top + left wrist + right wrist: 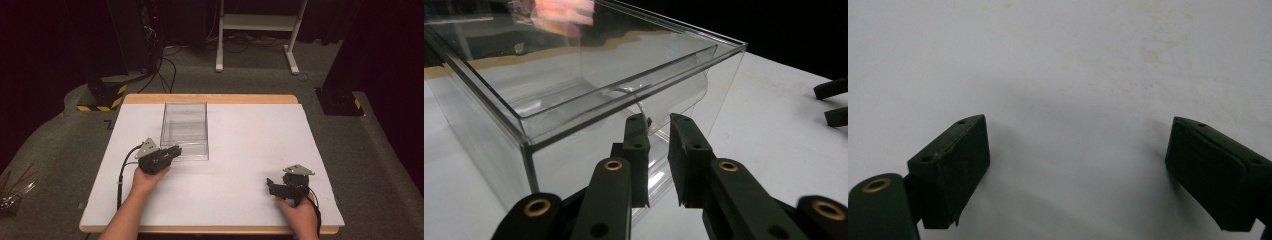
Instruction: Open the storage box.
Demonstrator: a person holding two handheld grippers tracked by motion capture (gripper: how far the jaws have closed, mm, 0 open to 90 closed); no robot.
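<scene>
A clear plastic box (184, 131) lies lengthwise on the white tabletop (250, 145), left of centre. In the left gripper view the box (574, 90) holds a clear inner drawer with a curved pull (646, 107) at its near end. My left gripper (176, 150) is at that near end, and its jaws (659, 125) are drawn close together and shut on the pull. Near the table's front right, my right gripper (270, 186) rests low over bare white surface. Its jaws (1075, 165) are wide open with nothing between them. Its two black tips (831, 102) also appear at the right edge of the left gripper view.
Beyond the table's far wooden edge (210, 98) stand a white frame's legs (257, 35) and cables on the grey floor. A black stand with a yellow-striped base (102, 97) is at the back left and a black base (340, 102) at the back right.
</scene>
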